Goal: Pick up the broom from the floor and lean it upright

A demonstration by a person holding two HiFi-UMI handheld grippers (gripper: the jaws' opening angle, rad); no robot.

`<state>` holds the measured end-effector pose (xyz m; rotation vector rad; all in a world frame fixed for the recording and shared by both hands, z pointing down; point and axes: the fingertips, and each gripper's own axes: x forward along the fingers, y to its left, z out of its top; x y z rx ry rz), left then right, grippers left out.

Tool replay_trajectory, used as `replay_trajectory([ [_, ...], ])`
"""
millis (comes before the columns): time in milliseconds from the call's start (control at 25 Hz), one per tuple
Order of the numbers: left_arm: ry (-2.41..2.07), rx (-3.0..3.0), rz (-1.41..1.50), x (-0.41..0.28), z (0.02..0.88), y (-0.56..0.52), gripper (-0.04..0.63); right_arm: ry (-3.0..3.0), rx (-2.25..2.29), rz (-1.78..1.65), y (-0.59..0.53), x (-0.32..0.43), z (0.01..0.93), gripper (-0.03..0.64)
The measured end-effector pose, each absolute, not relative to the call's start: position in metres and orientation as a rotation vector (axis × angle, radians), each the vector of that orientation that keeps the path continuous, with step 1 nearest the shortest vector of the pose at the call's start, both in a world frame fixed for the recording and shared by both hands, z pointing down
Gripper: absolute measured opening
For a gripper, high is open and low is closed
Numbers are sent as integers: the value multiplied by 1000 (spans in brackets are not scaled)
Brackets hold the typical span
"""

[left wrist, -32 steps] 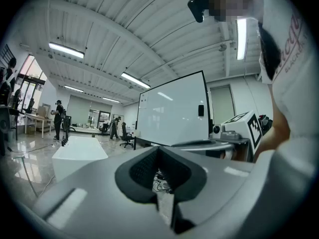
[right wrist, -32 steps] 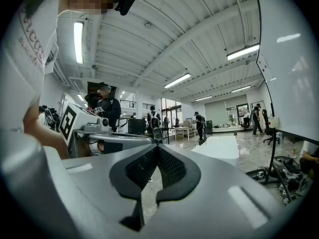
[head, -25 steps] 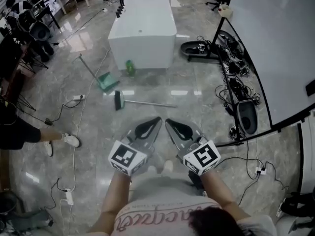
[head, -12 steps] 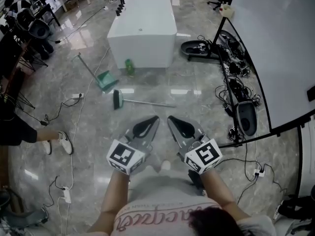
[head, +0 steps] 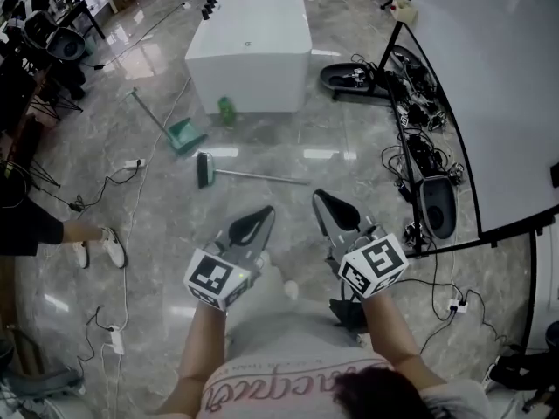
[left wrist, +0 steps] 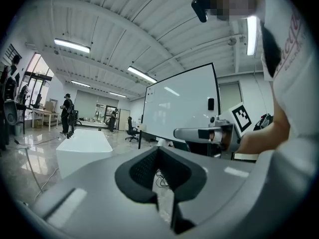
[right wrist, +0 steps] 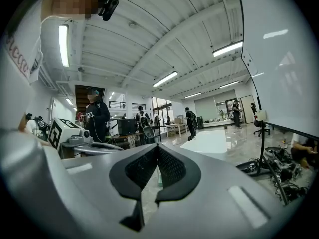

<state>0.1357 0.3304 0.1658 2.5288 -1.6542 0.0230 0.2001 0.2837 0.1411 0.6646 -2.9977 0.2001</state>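
The broom point(head: 249, 175) lies flat on the marble floor in the head view, green head at the left and thin handle running right. It is ahead of both grippers and apart from them. My left gripper point(head: 265, 210) is held level at lower left, its jaws together with nothing between them. My right gripper point(head: 319, 196) is beside it to the right, also closed and empty. In the left gripper view the jaws point(left wrist: 158, 151) meet at their tips; the right gripper view shows the same point(right wrist: 157, 148). Neither gripper view shows the broom.
A green dustpan point(head: 183, 134) with a long handle and a green bottle point(head: 226, 110) lie beyond the broom, in front of a big white block point(head: 249, 46). A whiteboard point(head: 489, 85) on a stand with tangled cables point(head: 419, 147) fills the right. A person's feet point(head: 96, 247) are at left.
My right gripper has swung to the right, widening the gap to the left one. The left gripper has sunk slightly. The broom has not moved.
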Motion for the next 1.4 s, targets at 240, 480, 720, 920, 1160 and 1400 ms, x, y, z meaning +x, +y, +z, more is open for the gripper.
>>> replay_trajectory([
  [240, -1626, 2531, 44, 131, 173, 303, 0, -2965, 615, 205, 269, 186, 155, 2],
  [480, -1585, 2556, 96, 112, 177, 254, 0, -2936, 612, 225, 227, 167, 163, 2],
  [720, -1533, 2559, 143, 73, 197, 199, 0, -2910, 633, 221, 174, 130, 172, 2],
  [920, -1450, 2568, 150, 47, 215, 148, 0, -2848, 670, 214, 123, 101, 193, 2],
  [1160, -1361, 2586, 177, 36, 236, 95, 0, -2738, 627, 244, 84, 81, 221, 2],
  [1400, -1321, 2539, 230, 29, 264, 57, 0, -2787, 621, 302, 47, 63, 242, 2],
])
